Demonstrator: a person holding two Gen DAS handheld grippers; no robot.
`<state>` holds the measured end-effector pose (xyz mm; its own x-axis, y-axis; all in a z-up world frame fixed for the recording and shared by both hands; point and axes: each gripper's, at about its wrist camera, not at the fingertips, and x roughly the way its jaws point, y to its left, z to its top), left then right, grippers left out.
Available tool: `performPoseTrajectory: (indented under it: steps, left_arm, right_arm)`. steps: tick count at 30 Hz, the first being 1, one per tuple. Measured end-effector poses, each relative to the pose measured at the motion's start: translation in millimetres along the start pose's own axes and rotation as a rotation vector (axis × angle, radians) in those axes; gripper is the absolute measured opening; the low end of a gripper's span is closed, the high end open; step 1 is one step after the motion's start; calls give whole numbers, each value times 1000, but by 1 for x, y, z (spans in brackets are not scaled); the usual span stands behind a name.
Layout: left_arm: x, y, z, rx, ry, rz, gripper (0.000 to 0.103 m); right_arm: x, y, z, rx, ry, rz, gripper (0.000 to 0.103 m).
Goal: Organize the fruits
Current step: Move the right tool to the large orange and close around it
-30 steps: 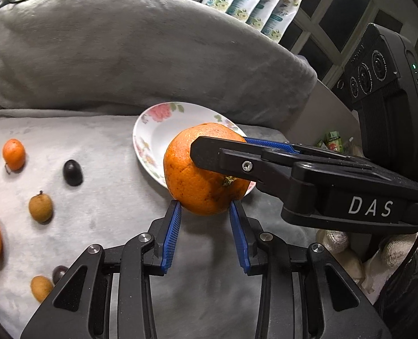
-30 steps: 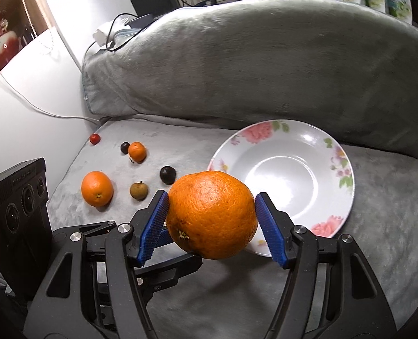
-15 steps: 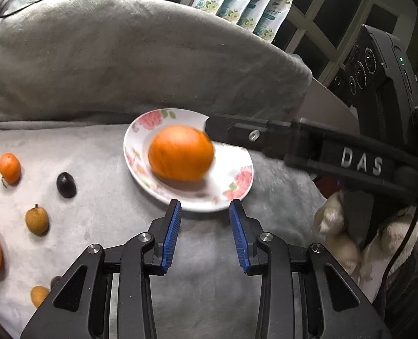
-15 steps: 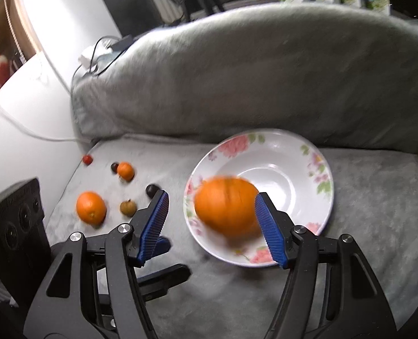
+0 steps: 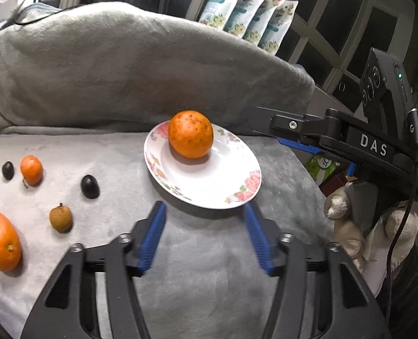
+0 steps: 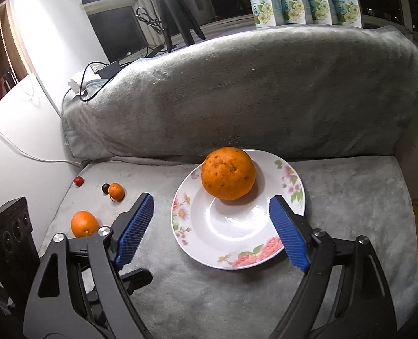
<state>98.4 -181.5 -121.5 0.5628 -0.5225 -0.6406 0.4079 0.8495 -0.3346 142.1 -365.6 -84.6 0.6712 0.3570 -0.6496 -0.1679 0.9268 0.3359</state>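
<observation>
so the first drop is done. left tongs (image 5: 204,234) have just been opening, empty, near the loose orange (image 5: 0,240) and longan (image 5: 60,219); right tongs (image 6: 211,230) have just spread wide, empty; large orange (image 6: 228,176) sits on the floral plate (image 6: 237,254). next: fetch another fruit.

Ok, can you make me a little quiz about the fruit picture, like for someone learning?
1. True or false: the big speckled orange sits on the white flowered plate.
2. Which fruit lies nearest the plate on the grey blanket? A) dark oval plum B) small red berry C) small orange mandarin
3. Fill in: the right gripper holds ____.

Key: 1 true; 2 A; 3 nothing, its jaws have just been opening, with no fruit between them.
</observation>
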Motion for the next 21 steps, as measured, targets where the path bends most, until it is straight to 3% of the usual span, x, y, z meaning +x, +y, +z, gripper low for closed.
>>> performPoseTrajectory:
  steps: [3, 8, 21]
  left_arm:
    - [-7, 0, 0, 10, -14, 13, 72]
    - [-21, 4, -1, 9, -41, 42, 78]
    - [-67, 46, -11, -24, -104, 149, 78]
  right_arm:
    - [-4, 1, -2, 6, -19, -3, 96]
    - [-3, 7, -5, -5, -12, -4, 96]
    - [4, 38, -11, -63, 3, 43, 96]
